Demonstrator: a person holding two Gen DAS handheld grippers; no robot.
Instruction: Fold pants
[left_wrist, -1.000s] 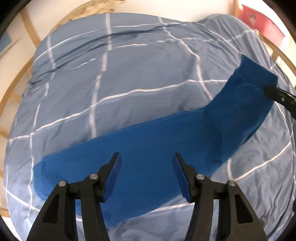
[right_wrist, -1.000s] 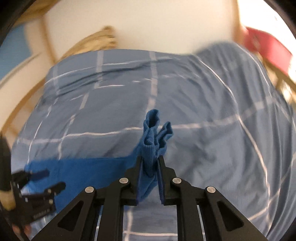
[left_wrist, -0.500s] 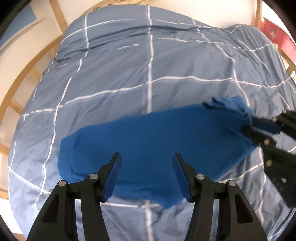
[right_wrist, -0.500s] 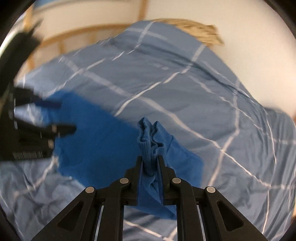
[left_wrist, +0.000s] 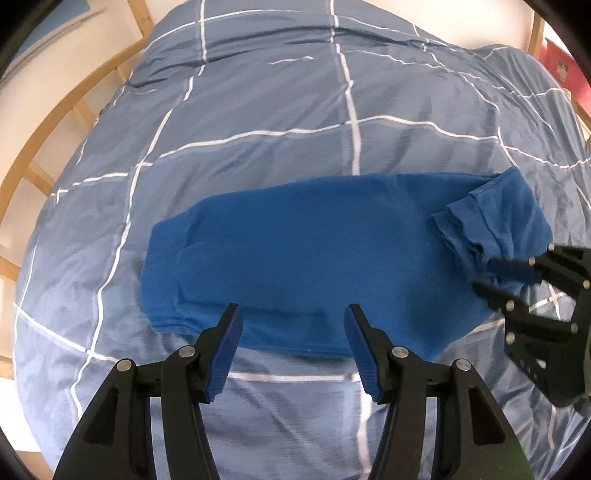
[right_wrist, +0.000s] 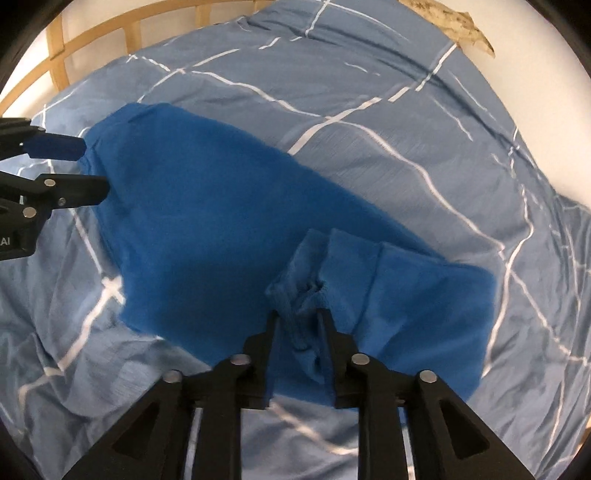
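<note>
Blue pants (left_wrist: 314, 258) lie folded in a long band across a blue checked duvet (left_wrist: 258, 110). My left gripper (left_wrist: 291, 308) hangs open over the band's near edge with nothing between its fingers. It also shows at the left of the right wrist view as the left gripper (right_wrist: 94, 170), beside the pants (right_wrist: 207, 221). My right gripper (right_wrist: 300, 314) is at the other end, its jaws opening. The bunched cuff end (right_wrist: 306, 273) sits loosely between them, resting on the layer below. The left wrist view shows the right gripper (left_wrist: 484, 276) at that cuff end (left_wrist: 472, 236).
The duvet covers the whole bed. A wooden rail (left_wrist: 55, 122) runs along the bed's side, seen again as the rail (right_wrist: 110, 29). A red thing (left_wrist: 557, 66) stands past the far corner. A woven thing (right_wrist: 454, 22) leans on the white wall.
My right gripper carried the cuff end over and down onto the rest of the pants, and its jaws have widened. My left gripper drew back to the near edge, still open.
</note>
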